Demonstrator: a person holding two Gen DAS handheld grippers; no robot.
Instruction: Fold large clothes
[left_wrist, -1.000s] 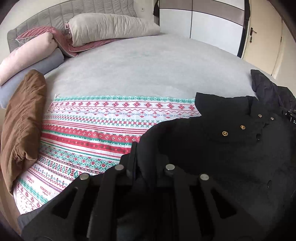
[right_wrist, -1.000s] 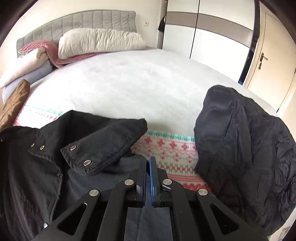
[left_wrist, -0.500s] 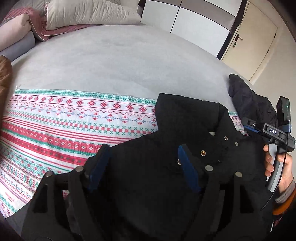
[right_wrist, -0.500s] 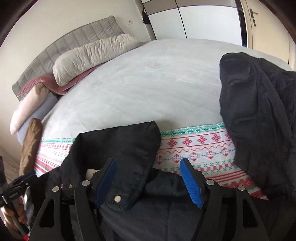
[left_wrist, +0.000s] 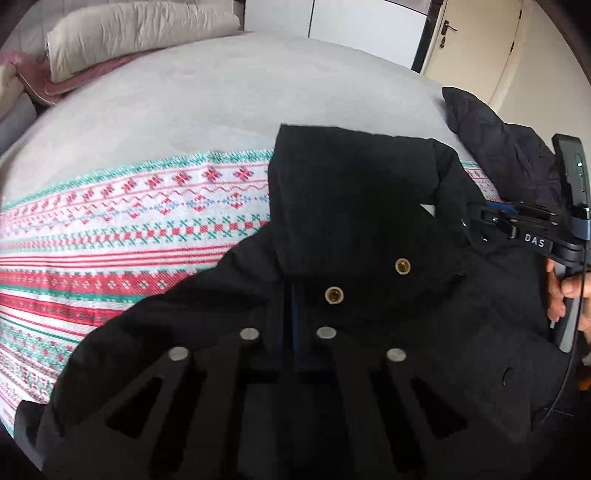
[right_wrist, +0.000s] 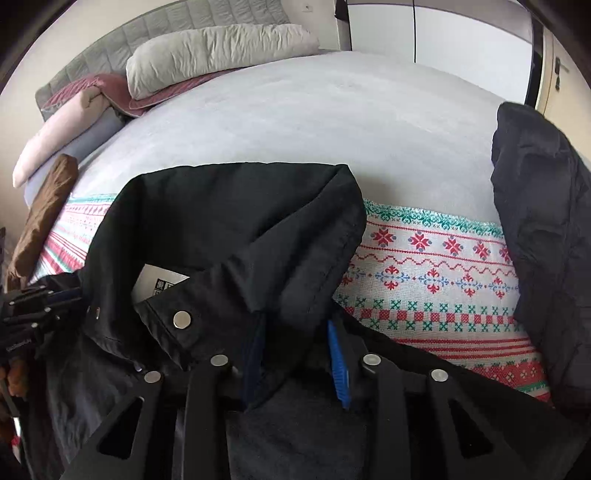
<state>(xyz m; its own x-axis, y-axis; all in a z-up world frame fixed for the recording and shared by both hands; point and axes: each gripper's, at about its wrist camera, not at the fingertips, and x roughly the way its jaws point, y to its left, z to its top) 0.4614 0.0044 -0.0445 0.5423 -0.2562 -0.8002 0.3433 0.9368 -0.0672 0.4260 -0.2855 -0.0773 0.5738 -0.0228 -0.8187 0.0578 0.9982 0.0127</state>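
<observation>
So my left gripper (left_wrist: 291, 325) is clamped tight on the black jacket (left_wrist: 369, 229), blue pads pressed together with the cloth pinched between them, right below the two brass snaps (left_wrist: 402, 266) under the collar. The right gripper (right_wrist: 295, 354) has its jaws spread, and a fold of the jacket's shoulder sits in the gap between the blue pads (right_wrist: 338, 363), not squeezed as far as I can see.

The jacket lies spread across the near edge of the bed (right_wrist: 314, 110), on top of the red-and-green patterned blanket (left_wrist: 129, 229), hood (right_wrist: 236, 214) flopped toward the headboard. A second dark quilted jacket (right_wrist: 546, 221) is heaped at the right edge of the bed. Pillows (right_wrist: 218, 51) are stacked up at the far left corner.
</observation>
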